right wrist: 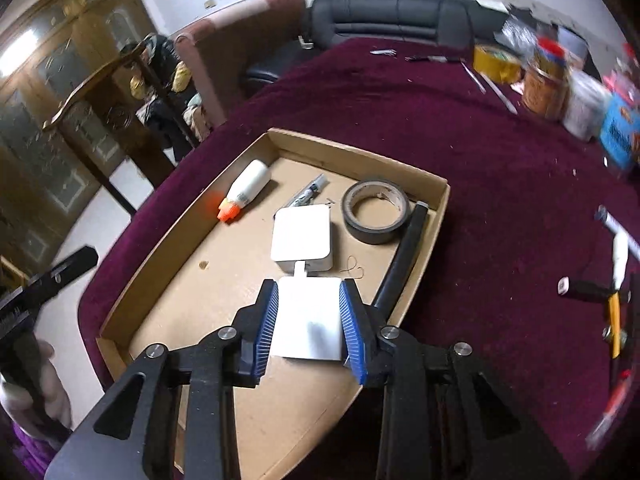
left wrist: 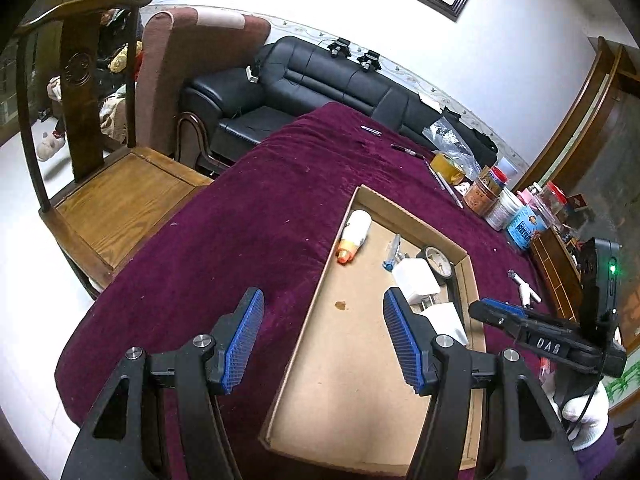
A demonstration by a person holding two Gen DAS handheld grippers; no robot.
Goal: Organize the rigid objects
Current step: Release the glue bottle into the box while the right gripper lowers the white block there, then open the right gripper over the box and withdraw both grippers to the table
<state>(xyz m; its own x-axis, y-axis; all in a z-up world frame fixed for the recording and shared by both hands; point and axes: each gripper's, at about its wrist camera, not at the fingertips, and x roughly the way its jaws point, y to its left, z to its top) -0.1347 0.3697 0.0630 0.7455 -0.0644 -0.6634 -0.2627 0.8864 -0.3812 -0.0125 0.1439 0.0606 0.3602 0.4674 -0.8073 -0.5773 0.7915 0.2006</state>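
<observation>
Two white chargers (right wrist: 302,236) in cardboard tray (right wrist: 438,196)

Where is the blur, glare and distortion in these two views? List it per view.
Left wrist: sharp centre, tray crisp, fisheye bends the sofa, dark corners. Right wrist: motion blur smears the jars and tools at right, glare at upper left, a soft sheen on the white block between the right gripper pads.

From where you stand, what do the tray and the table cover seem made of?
The tray: plain brown cardboard, matte, judging by its thin folded walls. The table cover: likely velvet or a similar plush fabric, deep purple, with a soft nap that holds lint.
</observation>
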